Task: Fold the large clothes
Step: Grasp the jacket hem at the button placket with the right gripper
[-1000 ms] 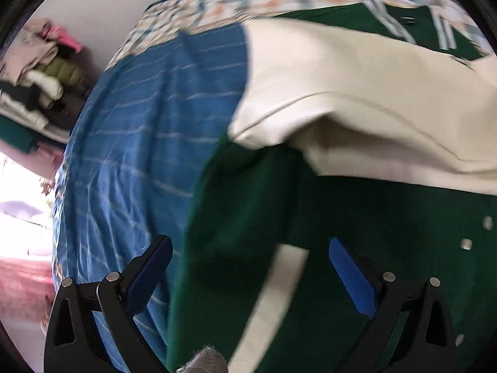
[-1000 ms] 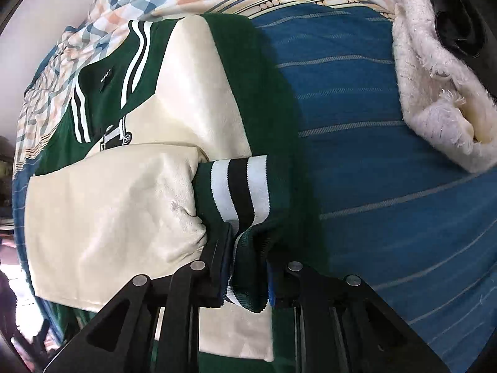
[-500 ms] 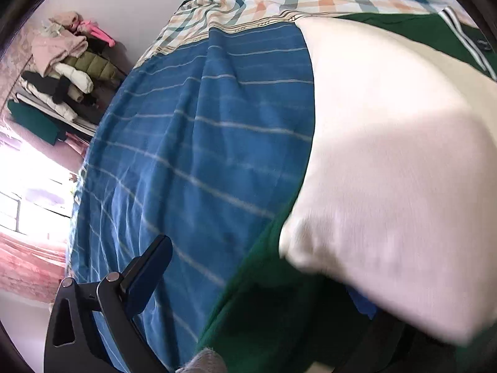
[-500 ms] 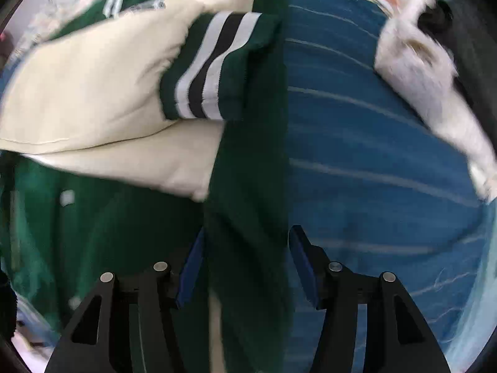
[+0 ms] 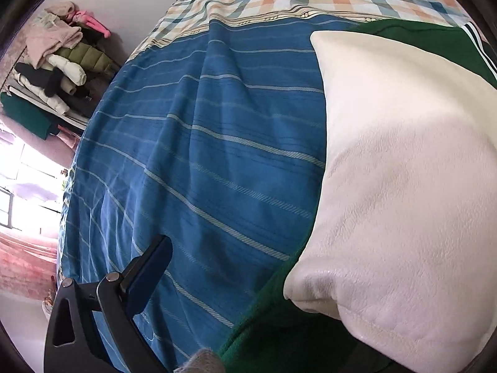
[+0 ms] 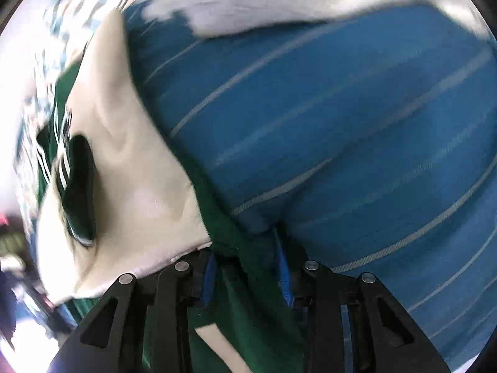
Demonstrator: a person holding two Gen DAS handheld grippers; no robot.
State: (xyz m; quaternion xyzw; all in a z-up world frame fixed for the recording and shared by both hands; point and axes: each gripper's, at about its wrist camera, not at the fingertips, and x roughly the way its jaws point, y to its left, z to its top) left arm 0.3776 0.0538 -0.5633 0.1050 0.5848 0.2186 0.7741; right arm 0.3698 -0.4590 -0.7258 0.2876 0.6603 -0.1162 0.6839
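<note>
Right tongs pinch the jacket; left tongs' grip is hidden.

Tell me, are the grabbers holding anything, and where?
The right gripper has the green and cream jacket by its green edge between its fingers. The left gripper: only one finger shows, so I cannot tell.

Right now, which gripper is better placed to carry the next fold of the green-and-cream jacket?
Right. The right gripper already has the green-and-cream jacket edge between its fingers. The left gripper shows only one finger, over the blue striped bedsheet; cream fabric hides the other.
</note>
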